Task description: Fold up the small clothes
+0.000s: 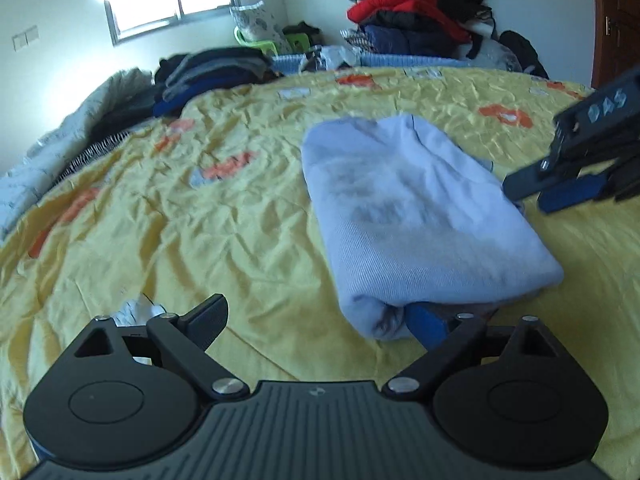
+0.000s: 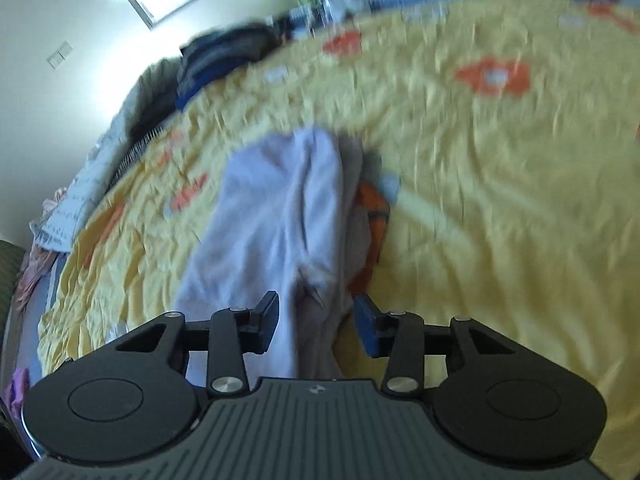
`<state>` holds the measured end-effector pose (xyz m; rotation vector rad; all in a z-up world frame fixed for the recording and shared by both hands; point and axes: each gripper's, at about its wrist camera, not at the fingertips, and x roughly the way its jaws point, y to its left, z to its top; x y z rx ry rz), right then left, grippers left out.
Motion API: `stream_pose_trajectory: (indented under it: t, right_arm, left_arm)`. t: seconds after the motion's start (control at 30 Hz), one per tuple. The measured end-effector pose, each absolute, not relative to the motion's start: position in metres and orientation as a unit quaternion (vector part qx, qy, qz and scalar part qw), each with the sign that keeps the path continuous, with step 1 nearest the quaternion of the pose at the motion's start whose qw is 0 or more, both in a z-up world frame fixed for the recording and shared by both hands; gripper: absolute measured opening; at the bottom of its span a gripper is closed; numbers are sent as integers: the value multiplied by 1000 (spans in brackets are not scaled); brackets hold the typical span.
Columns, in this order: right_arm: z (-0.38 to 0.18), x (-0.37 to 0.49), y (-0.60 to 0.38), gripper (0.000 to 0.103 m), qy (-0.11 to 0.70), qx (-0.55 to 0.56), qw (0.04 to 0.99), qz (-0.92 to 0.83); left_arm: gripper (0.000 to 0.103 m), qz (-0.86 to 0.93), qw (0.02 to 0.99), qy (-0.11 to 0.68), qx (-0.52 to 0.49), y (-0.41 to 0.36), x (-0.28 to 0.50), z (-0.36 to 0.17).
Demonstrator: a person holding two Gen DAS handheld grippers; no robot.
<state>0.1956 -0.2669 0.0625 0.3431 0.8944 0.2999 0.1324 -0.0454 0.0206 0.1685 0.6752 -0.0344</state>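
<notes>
A pale lilac garment (image 1: 416, 216) lies folded into a thick block on the yellow bedspread (image 1: 200, 220). My left gripper (image 1: 316, 320) is open at the garment's near edge; its right finger (image 1: 426, 326) is tucked under the fold, its left finger (image 1: 208, 318) is free on the bed. My right gripper (image 1: 536, 190) shows at the garment's right edge. In the blurred right wrist view the right gripper (image 2: 316, 322) is open with the garment (image 2: 276, 216) passing between its fingers, not pinched.
A stack of dark folded clothes (image 1: 208, 76) sits at the far left of the bed. A red and dark clothes pile (image 1: 420, 12) stands beyond the far edge. A grey quilt (image 1: 60, 148) lies along the left side. A small white cloth (image 1: 136, 312) lies near my left finger.
</notes>
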Motion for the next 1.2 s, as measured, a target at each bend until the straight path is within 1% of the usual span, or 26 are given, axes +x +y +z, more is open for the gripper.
stream_pose_trajectory:
  t: [0.03, 0.07, 0.1, 0.13, 0.17, 0.2, 0.23, 0.27, 0.3, 0.33, 0.4, 0.53, 0.6, 0.63, 0.67, 0.7, 0.73, 0.77, 0.93, 0.97, 1.0, 1.07, 1.1, 1.13, 1.17, 1.2]
  right_arm:
    - [71, 192, -262, 44, 415, 164, 882, 151]
    - [75, 190, -256, 48, 412, 165, 879, 172]
    - [76, 191, -249, 52, 419, 170, 869, 200]
    - [71, 195, -242, 52, 435, 182, 853, 223]
    - [62, 199, -237, 51, 458, 199, 833, 238]
    - [53, 202, -233, 51, 477, 203, 821, 241]
    - [44, 205, -229, 45, 493, 187, 817, 233]
    - [34, 206, -228, 22, 503, 166, 820, 218]
    - [28, 206, -231, 9, 500, 152, 826, 210]
    - [24, 207, -238, 2, 499, 151, 828, 204]
    - [17, 211, -254, 1, 509, 201, 810, 209]
    - [20, 205, -246, 2, 501, 180, 822, 204]
    - [25, 196, -245, 8, 492, 189, 828, 193]
    - [30, 191, -248, 22, 483, 198, 831, 191]
    - [35, 184, -250, 45, 473, 201, 837, 190]
    - [41, 174, -253, 57, 462, 201, 843, 189]
    - [46, 163, -258, 70, 449, 200, 851, 186]
    - [49, 153, -260, 69, 438, 196, 858, 183]
    - [37, 116, -257, 67, 448, 140, 870, 149]
    - [30, 109, -253, 68, 451, 126, 873, 139]
    - [23, 104, -248, 70, 456, 117, 873, 130]
    - [18, 89, -240, 78, 425, 88, 894, 113]
    - [15, 86, -235, 78, 418, 72, 900, 104]
    - [13, 84, -231, 81, 407, 63, 906, 97]
    - [10, 81, -229, 87, 395, 57, 912, 91]
    - [7, 80, -228, 91, 386, 52, 917, 88]
  left_arm:
    - [87, -21, 940, 329, 89, -48, 133, 21]
    - [71, -27, 939, 330, 92, -51, 135, 20]
    - [61, -39, 938, 332, 96, -56, 136, 18]
    - [46, -47, 938, 329, 102, -61, 135, 17]
    - [36, -53, 938, 323, 112, -67, 133, 17]
    - [35, -53, 937, 321, 125, -71, 131, 16]
    - [35, -52, 937, 319, 133, -73, 130, 15]
    - [35, -54, 936, 321, 133, -72, 130, 14]
    - [35, -56, 936, 323, 129, -69, 130, 13]
    - [35, -59, 936, 324, 126, -65, 130, 13]
    - [35, -64, 936, 325, 121, -62, 131, 12]
    - [35, -52, 937, 319, 133, -69, 131, 11]
    - [37, -51, 936, 324, 129, -68, 128, 14]
    - [40, -50, 934, 330, 125, -66, 126, 16]
    - [45, -47, 933, 336, 120, -63, 124, 18]
    - [50, -42, 932, 340, 116, -60, 120, 20]
    - [61, -35, 932, 343, 113, -57, 118, 20]
    - [67, -28, 932, 346, 107, -53, 114, 20]
    - [68, -21, 920, 391, 34, -31, 104, 8]
    - [72, -18, 922, 386, 20, -28, 101, 7]
    - [74, -13, 923, 383, 17, -27, 99, 5]
    - [83, -7, 926, 376, 14, -26, 96, 2]
    - [85, -4, 929, 370, 8, -24, 94, 0]
    - [91, -3, 932, 364, 4, -22, 93, -2]
    - [98, 2, 934, 358, 7, -21, 92, -4]
    - [100, 5, 935, 353, 3, -19, 91, -6]
